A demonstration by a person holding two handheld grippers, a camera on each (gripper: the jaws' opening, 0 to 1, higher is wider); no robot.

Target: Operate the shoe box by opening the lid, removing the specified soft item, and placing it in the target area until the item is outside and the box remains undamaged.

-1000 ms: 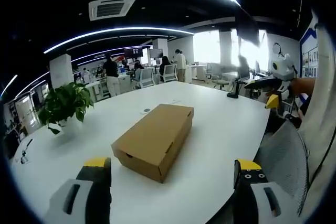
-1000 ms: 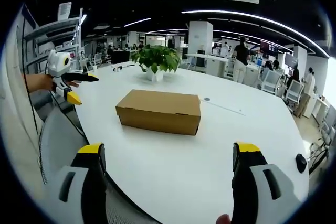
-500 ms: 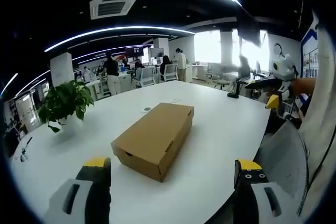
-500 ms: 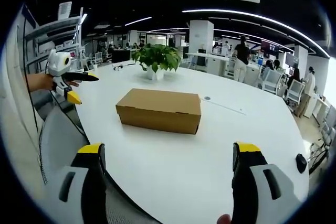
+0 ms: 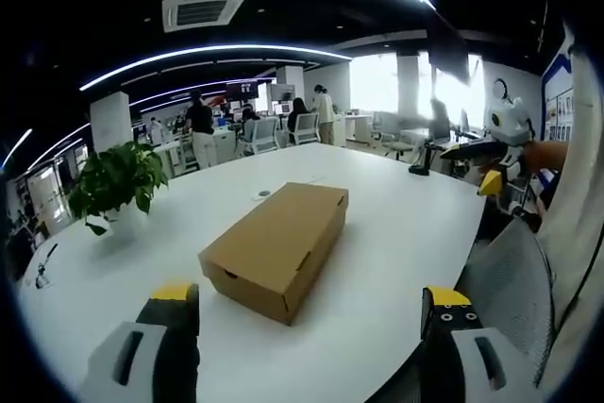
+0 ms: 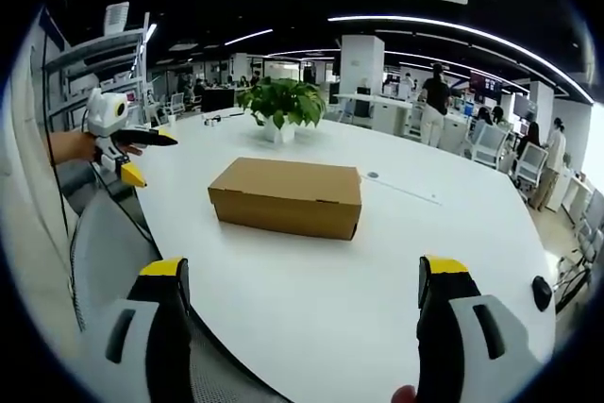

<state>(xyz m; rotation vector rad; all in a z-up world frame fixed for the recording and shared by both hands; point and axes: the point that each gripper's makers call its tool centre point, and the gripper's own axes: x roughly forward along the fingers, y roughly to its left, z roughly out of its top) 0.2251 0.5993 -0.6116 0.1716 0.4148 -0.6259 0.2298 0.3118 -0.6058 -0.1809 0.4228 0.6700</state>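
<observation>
A closed brown shoe box (image 5: 276,249) (image 6: 286,197) lies flat near the middle of the white tabletop (image 5: 396,233) (image 6: 311,280), its lid shut, so its contents cannot be told. A potted plant (image 5: 113,186) (image 6: 280,106) stands toward the far edge of the tabletop, well apart from the box.

Compared with the earlier frames, the box and the plant lie as before; both views have barely shifted.

The left gripper (image 5: 307,304) hangs over the near edge of the tabletop with its jaws spread wide, holding and touching nothing. The right gripper (image 6: 302,276) is likewise spread wide and empty, short of the box. Each gripper also appears at the side of the other's view, held off the tabletop's edge.
</observation>
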